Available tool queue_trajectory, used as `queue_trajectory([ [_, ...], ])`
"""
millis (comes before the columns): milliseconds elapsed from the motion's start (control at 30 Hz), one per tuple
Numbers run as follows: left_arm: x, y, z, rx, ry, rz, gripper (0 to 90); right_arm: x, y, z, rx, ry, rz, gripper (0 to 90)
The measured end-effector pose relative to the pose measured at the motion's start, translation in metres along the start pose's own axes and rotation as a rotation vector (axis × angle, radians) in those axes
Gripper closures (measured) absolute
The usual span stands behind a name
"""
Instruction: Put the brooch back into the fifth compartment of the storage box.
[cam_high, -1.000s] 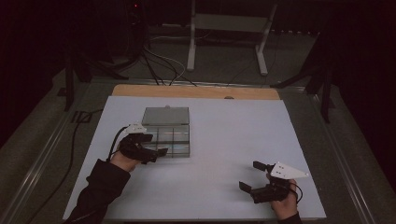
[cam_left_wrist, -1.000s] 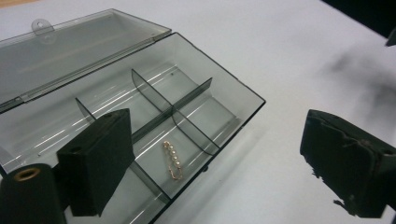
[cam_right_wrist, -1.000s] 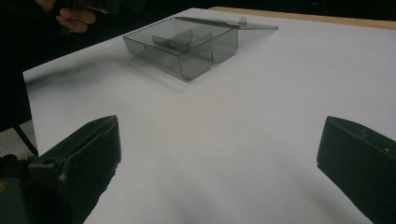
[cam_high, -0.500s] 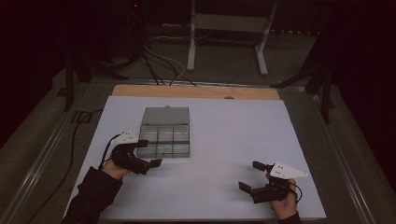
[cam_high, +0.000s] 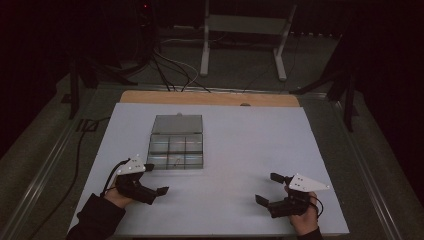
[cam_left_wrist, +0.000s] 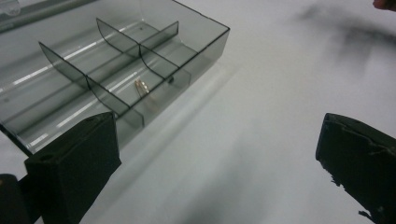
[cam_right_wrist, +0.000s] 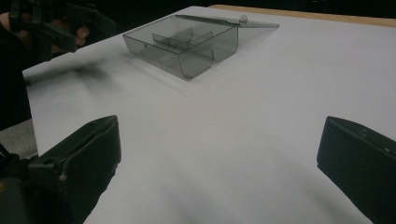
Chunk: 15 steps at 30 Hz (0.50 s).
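My left gripper hovers low over the white table, its fingers wide with nothing between them, having just opened to their fullest. The clear divided box sits at about one o'clock from it, lid laid back. My left gripper view picks out a small metal ring in a near compartment; from above it is a mere speck. My right gripper rests at five o'clock on the table, fingers wide, empty.
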<state>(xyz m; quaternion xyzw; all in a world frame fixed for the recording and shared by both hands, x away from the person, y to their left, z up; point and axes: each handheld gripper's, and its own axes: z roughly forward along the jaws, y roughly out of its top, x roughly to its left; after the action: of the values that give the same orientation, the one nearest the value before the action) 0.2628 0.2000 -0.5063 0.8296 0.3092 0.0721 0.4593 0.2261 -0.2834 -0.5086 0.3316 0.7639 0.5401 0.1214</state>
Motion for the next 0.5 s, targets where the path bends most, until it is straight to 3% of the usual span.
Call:
queue_trajectory([
  [200,-0.005,-0.012,-0.008,-0.012,-0.013,0.017,1.2,0.0,0.0,-0.001,-0.003,0.0,-0.002,0.0],
  [500,-0.009,-0.028,-0.025,-0.04,-0.007,-0.009,1.2,0.0,0.0,0.0,0.001,0.003,0.002,0.0],
])
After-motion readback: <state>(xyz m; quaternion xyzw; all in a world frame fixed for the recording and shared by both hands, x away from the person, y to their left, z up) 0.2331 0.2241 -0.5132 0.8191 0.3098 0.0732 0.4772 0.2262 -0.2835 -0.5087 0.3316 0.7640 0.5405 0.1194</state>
